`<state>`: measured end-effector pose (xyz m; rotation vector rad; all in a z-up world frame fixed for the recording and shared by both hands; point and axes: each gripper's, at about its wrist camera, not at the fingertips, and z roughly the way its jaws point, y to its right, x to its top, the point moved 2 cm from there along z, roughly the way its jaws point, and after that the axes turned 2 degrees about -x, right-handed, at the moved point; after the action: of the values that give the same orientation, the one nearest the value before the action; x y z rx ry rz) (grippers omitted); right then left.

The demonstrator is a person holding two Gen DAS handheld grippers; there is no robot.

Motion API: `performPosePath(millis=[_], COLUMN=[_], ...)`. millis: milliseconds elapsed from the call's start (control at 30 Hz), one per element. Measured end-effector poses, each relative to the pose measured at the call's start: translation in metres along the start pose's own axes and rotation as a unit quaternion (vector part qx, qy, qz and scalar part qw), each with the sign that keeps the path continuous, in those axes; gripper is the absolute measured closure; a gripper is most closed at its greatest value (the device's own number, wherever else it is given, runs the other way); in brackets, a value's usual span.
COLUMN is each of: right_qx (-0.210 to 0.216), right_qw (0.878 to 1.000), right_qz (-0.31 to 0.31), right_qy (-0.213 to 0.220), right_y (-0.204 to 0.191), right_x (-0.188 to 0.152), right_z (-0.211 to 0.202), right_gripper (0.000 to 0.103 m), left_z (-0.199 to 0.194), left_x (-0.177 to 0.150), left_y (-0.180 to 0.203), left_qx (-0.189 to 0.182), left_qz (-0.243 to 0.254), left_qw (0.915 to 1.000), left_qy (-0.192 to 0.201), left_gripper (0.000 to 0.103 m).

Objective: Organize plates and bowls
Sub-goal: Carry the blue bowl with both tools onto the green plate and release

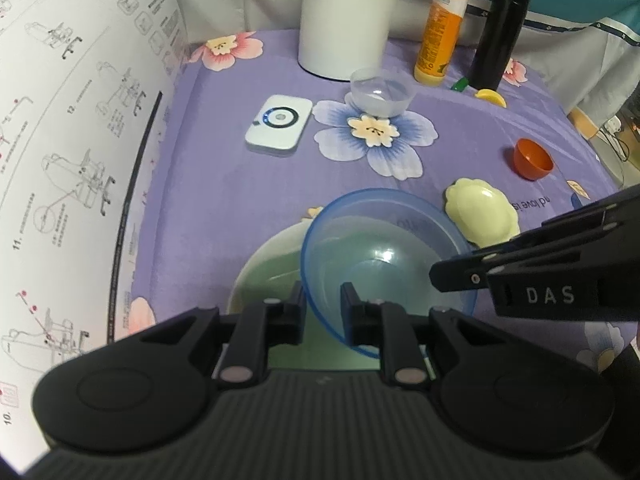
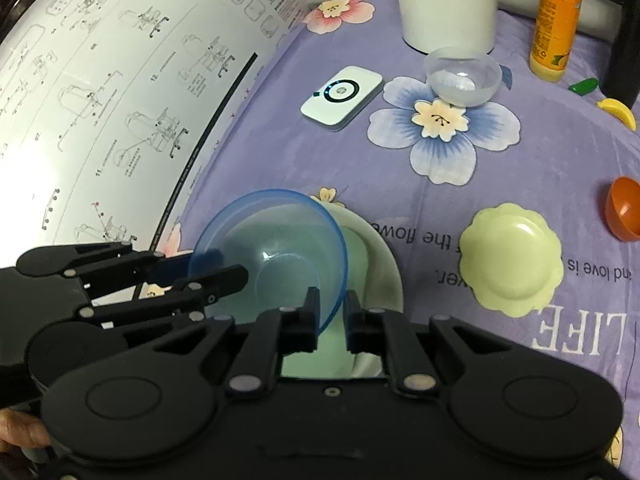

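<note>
A translucent blue bowl (image 1: 384, 248) (image 2: 272, 240) hangs tilted over a pale green bowl (image 1: 268, 264) (image 2: 376, 272) on the purple flowered cloth. My left gripper (image 1: 323, 294) is shut on the blue bowl's near rim, and in the right wrist view the left gripper (image 2: 224, 266) pinches the bowl's left edge. My right gripper (image 2: 332, 300) is shut on the rim at the opposite side; the left wrist view shows the right gripper (image 1: 438, 276) reaching in from the right. The green bowl is partly hidden under the blue one.
A scalloped pale yellow plate (image 1: 484, 212) (image 2: 510, 258) and a small orange bowl (image 1: 534, 158) lie to the right. A clear bowl (image 1: 382, 92), a white device (image 1: 279, 125), a white cylinder (image 1: 344, 20), an orange bottle (image 1: 442, 24) and a black cylinder (image 1: 498, 36) stand behind. A large instruction sheet (image 1: 72, 120) curls up at the left.
</note>
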<state>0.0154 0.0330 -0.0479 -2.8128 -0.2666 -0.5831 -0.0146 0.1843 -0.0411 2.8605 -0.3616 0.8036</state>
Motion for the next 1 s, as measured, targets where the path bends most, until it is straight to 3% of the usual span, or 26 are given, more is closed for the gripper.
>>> performPosePath(millis=[633, 1000], right_qx=[-0.060, -0.065], right_qw=[0.997, 0.996], right_qz=[0.032, 0.044], right_qy=[-0.030, -0.051], right_y=[0.093, 0.114], right_x=[-0.047, -0.066], right_z=[-0.035, -0.029], right_gripper=[0.091, 0.090], left_z=[0.033, 0.053], left_x=[-0.006, -0.015], left_y=[0.112, 0.133], left_qx=[-0.072, -0.083], left_qz=[0.069, 0.085], left_qw=[0.9940, 0.9900], left_qy=[-0.045, -0.077], left_gripper=[0.085, 0.084])
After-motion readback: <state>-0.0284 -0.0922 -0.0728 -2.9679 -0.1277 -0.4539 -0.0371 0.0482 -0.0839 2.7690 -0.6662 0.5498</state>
